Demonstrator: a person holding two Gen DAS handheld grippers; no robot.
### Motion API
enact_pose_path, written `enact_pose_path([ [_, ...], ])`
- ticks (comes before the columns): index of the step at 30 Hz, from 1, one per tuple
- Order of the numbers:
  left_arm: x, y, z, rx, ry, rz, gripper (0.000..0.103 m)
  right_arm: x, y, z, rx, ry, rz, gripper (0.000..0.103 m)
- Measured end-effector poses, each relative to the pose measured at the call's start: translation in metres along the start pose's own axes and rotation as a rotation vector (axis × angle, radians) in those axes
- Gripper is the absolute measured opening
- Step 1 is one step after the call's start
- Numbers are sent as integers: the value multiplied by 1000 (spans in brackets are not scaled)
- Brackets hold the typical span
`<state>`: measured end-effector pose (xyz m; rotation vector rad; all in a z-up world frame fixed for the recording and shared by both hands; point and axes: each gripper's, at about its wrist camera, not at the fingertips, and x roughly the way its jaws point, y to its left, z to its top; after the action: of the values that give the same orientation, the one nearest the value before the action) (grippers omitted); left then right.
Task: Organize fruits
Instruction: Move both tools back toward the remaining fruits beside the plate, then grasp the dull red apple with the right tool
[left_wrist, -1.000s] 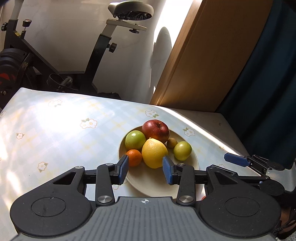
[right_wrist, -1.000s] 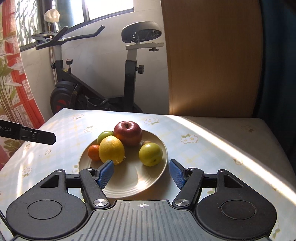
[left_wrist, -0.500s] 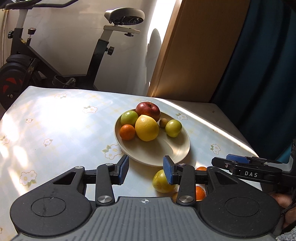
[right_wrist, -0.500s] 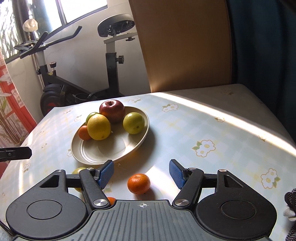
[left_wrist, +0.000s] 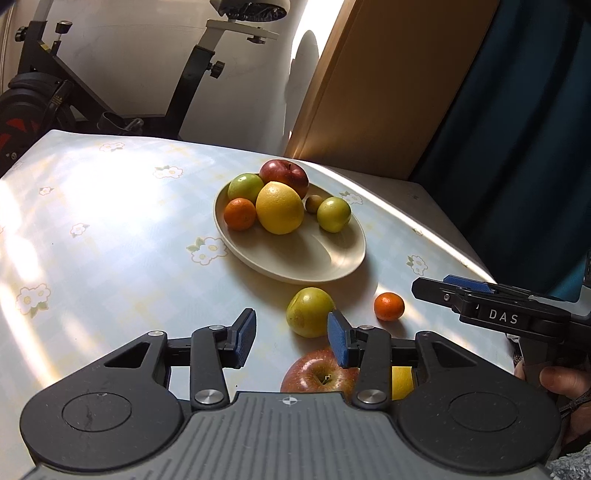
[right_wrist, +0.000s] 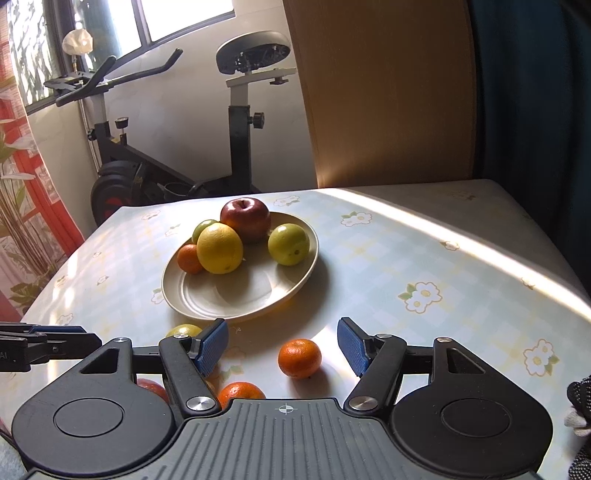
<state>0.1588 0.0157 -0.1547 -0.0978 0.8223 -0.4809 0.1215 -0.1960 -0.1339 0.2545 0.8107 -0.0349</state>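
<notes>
The left gripper (left_wrist: 291, 338) hangs over the table with its jaws opening, a narrow gap and nothing pressed between the blue pads (left_wrist: 244, 338). A green apple (left_wrist: 309, 312) sits just beyond its right pad at about 1 o'clock, and a red apple (left_wrist: 318, 373) lies under that pad at 5 o'clock, its stem dimple facing up. A yellow fruit (left_wrist: 402, 382) peeks out behind the right finger.

The right gripper (right_wrist: 282, 345) stands about half open, empty, with a mandarin (right_wrist: 299, 358) on the cloth between its pads, touching neither. A second mandarin (right_wrist: 240, 395) lies at 7 o'clock near its left finger.

Beyond both, at 12 o'clock, the plate (left_wrist: 314, 264) holds a dark red apple (left_wrist: 284, 176), a yellow citrus (left_wrist: 279, 212) with its long axis running toward 11 o'clock, two green fruits, a small mandarin and a small brown fruit. The flowered tablecloth (left_wrist: 110, 240) covers the table; an exercise bike (right_wrist: 236, 110) stands behind it at 11 o'clock.

A second ago the left view showed only the plate close ahead; now the plate lies farther off and the loose fruit on the cloth shows in front of it. The same holds for the right view.
</notes>
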Motion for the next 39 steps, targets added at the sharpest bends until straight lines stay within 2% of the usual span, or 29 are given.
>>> enact_pose_path([
  [10, -7, 13, 5, -61, -13, 19, 45, -11, 24, -4, -56, -12, 70, 62],
  [15, -14, 15, 3, -35, -29, 74, 45, -16, 43, -11, -94, -12, 129, 63],
  [23, -18, 32, -7, -44, -25, 89, 45, -18, 71, -26, -205, 22, 214, 63],
  [27, -26, 49, -4, -81, -66, 122, 45, -18, 87, -32, -299, 66, 254, 63],
  [30, -32, 58, -5, -107, -85, 127, 45, -15, 99, -35, -360, 89, 252, 64],
  [39, -33, 62, -11, -111, -100, 118, 45, 4, 111, -33, -437, 195, 244, 65],
])
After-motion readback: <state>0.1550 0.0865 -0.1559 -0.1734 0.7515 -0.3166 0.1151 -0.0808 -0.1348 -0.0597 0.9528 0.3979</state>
